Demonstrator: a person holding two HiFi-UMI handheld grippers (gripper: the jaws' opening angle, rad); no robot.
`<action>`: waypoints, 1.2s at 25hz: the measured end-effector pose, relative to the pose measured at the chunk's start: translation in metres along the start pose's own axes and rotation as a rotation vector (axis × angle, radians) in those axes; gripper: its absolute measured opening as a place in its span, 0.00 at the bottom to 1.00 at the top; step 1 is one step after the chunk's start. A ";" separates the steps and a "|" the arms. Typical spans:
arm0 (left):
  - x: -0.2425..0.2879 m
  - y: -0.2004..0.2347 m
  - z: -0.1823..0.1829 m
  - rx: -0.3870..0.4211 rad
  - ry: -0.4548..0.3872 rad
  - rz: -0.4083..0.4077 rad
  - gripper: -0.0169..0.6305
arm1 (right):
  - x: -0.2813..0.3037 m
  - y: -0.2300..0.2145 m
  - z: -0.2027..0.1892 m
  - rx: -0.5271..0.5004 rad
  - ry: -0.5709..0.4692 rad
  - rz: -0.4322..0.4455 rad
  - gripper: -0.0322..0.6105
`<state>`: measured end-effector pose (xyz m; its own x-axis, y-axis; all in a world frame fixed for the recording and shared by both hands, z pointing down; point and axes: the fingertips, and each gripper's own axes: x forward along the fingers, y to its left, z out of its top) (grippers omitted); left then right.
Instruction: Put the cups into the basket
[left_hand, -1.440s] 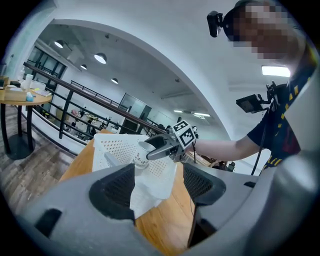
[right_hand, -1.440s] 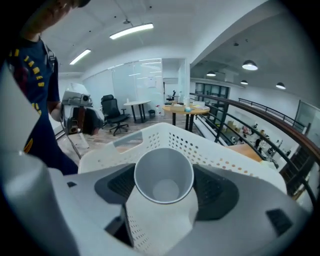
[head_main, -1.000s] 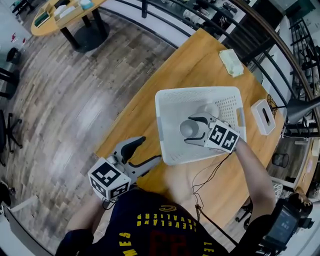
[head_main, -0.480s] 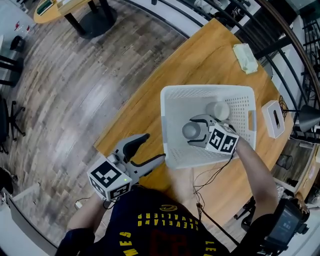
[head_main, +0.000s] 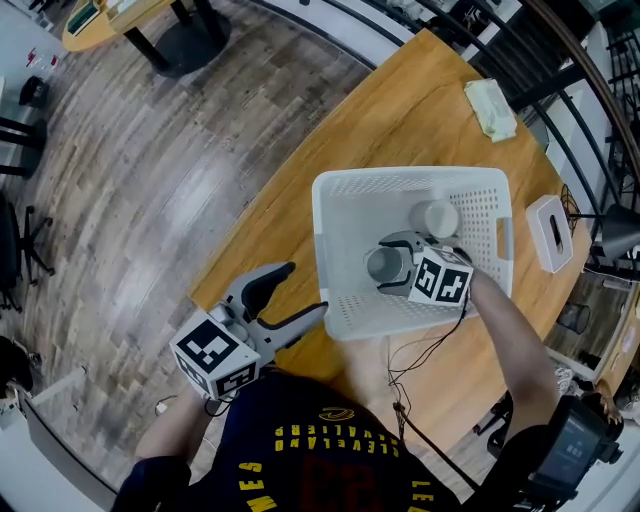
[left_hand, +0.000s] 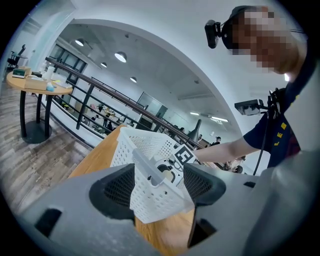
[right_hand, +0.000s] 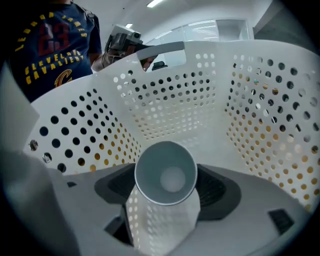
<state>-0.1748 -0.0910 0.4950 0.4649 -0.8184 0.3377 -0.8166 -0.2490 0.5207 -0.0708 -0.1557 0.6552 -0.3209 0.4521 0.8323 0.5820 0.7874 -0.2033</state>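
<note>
A white perforated basket (head_main: 400, 178) stands on the wooden table (head_main: 400, 110). My right gripper (head_main: 383, 265) is inside it, shut on a grey cup (head_main: 385, 266) that lies sideways between the jaws. In the right gripper view the cup (right_hand: 166, 172) shows its open mouth, with the basket wall (right_hand: 175, 100) all around it. A second grey cup (head_main: 435, 217) stands in the basket just beyond. My left gripper (head_main: 303, 290) hovers open and empty at the table's near edge, outside the basket's near-left corner (left_hand: 145, 150).
A white box (head_main: 550, 232) sits right of the basket and a pale green cloth (head_main: 490, 110) lies at the table's far end. A cable (head_main: 420, 355) trails over the near table edge. Railings run along the far side, and a round table (head_main: 130, 15) stands on the floor.
The right gripper stays in the basket with the cup and has shifted only slightly. The left gripper has kept its place and opening.
</note>
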 end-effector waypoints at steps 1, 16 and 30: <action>0.000 -0.001 0.001 0.002 -0.001 0.000 0.48 | 0.000 0.002 -0.002 -0.005 0.012 0.002 0.59; -0.018 -0.026 0.016 0.074 -0.040 0.013 0.48 | -0.106 -0.031 0.040 0.114 -0.257 -0.312 0.60; -0.042 -0.107 0.042 0.195 -0.161 -0.073 0.39 | -0.256 0.050 0.081 0.288 -0.815 -0.781 0.49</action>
<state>-0.1212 -0.0518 0.3922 0.4770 -0.8627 0.1680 -0.8408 -0.3923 0.3731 -0.0202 -0.1985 0.3904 -0.9633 -0.1450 0.2261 -0.1438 0.9894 0.0220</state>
